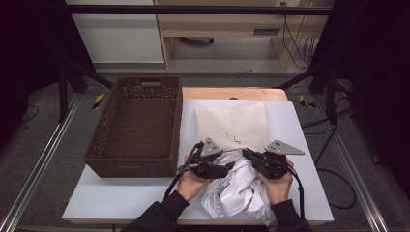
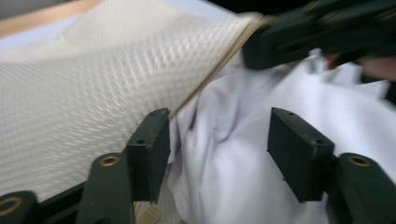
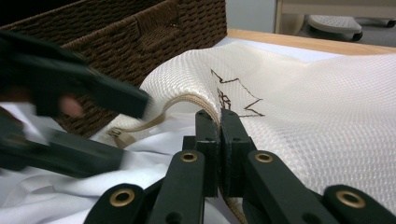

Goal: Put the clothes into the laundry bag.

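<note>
We have the right gripper (image 3: 219, 140) closed flat on the beige hem of the mesh bag (image 1: 232, 125), lifting its mouth off the counter (image 1: 300, 145). The left gripper (image 2: 215, 149) hangs wide open over the white garment (image 1: 237, 191), holding nothing, right at the bag's opening. The garment lies bunched at the counter's near edge, between both hands. The wicker basket (image 1: 138, 128) sits alongside, left. Risk as we judge it: the hem pinch is narrow, so a hard push of cloth could pull it free and collapse the mouth.

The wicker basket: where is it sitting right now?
In the high view the wicker basket sits on the table's left side, directly left of the mesh laundry bag.
</note>
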`<state>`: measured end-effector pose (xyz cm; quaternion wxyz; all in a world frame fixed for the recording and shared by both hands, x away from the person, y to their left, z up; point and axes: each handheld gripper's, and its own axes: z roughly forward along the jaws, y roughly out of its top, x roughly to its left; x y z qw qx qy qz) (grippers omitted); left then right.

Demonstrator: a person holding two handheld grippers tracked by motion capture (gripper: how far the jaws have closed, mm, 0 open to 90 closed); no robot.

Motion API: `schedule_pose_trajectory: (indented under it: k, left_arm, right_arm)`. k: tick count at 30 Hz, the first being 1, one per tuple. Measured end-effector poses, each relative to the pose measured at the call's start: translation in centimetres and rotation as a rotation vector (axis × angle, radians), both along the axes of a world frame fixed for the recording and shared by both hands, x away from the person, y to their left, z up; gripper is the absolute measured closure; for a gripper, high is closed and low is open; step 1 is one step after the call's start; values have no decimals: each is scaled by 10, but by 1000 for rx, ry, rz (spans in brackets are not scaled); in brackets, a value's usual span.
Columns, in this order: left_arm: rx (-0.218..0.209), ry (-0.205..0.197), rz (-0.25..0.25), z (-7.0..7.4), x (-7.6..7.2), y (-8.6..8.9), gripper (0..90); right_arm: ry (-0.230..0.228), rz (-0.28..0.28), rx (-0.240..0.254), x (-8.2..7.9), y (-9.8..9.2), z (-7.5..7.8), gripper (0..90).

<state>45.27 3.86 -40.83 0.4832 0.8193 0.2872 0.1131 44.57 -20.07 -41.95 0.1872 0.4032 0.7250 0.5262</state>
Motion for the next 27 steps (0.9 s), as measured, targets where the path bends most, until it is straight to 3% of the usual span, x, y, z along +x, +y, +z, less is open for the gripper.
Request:
schedule_pose_trajectory:
  k: [3,8,9,13,16,18,21,23,25,27]
  left_arm:
    - [-24,31,-27,5,-11,13,334]
    - [-19,77,-81,-12,-30,16,301]
    - [-5,92,-95,-18,-33,12,301]
    - [51,88,-110,-34,-33,-8,258]
    - [102,104,-76,-45,-25,-20,267]
    - [131,109,-58,-52,-20,-27,323]
    - [185,77,-34,-53,-17,-32,523]
    - [180,82,-39,-51,-16,-32,715]
    - [166,60,-23,-48,-16,-31,802]
    - [139,27,1,-43,-17,-29,833]
  right_arm:
    - [7,8,1,-1,3,-2,880]
    - [5,22,-8,-2,9,-3,880]
    - [5,22,-9,-2,10,-3,880]
    - [3,27,-22,-2,13,-5,880]
    - [6,26,-23,-2,13,-6,880]
    - [10,27,-26,-2,15,-7,880]
    - [10,28,-26,-1,15,-7,880]
    - [11,28,-23,-1,14,-6,880]
    - [6,27,-22,-2,14,-5,880]
    - [0,27,-15,-2,12,-2,880]
